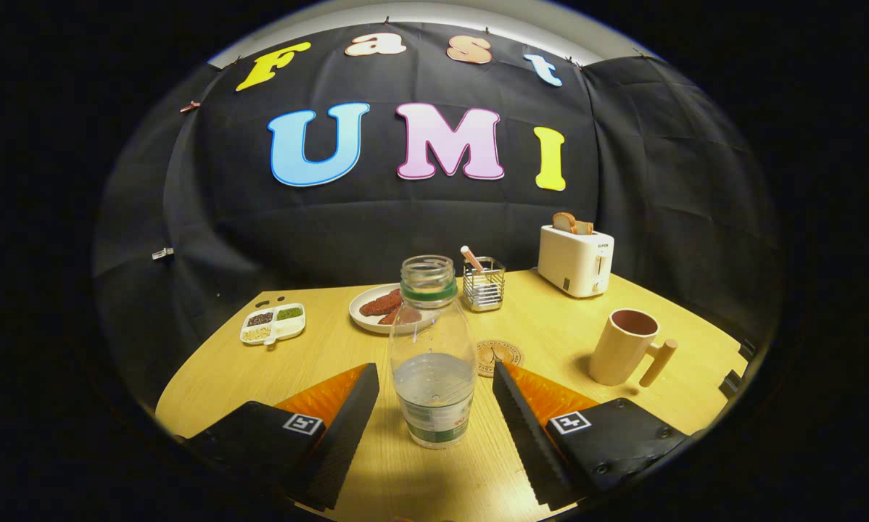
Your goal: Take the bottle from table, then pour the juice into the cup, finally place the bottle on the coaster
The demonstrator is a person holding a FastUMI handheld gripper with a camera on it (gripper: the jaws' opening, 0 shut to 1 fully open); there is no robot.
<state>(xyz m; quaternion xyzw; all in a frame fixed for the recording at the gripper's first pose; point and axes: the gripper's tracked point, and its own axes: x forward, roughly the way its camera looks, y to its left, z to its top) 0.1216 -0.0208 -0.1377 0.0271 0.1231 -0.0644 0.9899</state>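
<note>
1. The gripper point(434, 377) is spread wide, its fingers point(347, 413) flanking the bottle point(432, 362) without touching it.
2. The uncapped bottle stands upright on the counter point(550, 326).
3. The coaster point(498, 357) lies just behind it; the cup point(623, 346) stands off to the right.

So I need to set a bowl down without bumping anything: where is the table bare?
Bare: between the snack tray and bottle; between coaster and cup. Crowded: plate, utensil holder, toaster. Open gripper flanks the bottle.
</note>
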